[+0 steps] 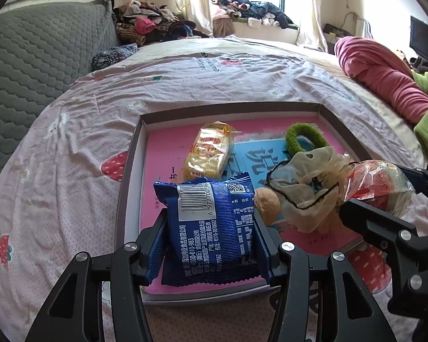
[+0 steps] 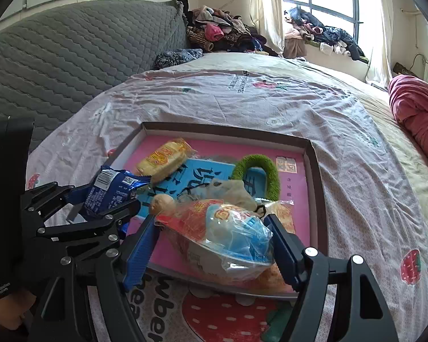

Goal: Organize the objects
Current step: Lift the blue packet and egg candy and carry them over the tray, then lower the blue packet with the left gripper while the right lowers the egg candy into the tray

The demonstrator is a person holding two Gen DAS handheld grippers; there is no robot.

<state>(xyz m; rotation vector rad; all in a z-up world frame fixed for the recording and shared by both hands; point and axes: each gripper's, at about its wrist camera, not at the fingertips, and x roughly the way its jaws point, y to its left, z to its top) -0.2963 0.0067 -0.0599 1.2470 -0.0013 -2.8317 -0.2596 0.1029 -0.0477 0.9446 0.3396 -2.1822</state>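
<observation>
The blue packet [image 1: 211,228] sits pinched between the left fingers [image 1: 157,233], which press on its two side edges; its barcode faces up and its crimped top edge points away from the fingertips, over the near left part of the tray [image 1: 134,154]. In the right wrist view the same packet shows at the left, held above the tray's near left edge.

The clear snack bag [image 2: 228,233], red and blue in print, lies crosswise between the right fingers [image 2: 282,250]. Both blue pads meet its ends, so the fingers pinch it while standing fairly wide. It hangs over the near right part of the tray; whether it touches the tray floor cannot be told.

The tray is a shallow box with a pink bottom, lying on the bed [image 1: 71,142] with its strawberry sheet. Beyond the left fingertips a yellow packet [image 1: 208,151] lies on the pink bottom. Beyond the right fingertips lie a green ring [image 2: 259,173] and a crumpled beige mask [image 2: 234,191] on a light blue book [image 2: 197,176]. A small tan ball [image 1: 266,205] rests just right of the blue packet, between the two pairs of fingers.

A pink blanket [image 1: 385,77] lies at the bed's far right, well apart from both fingers.
</observation>
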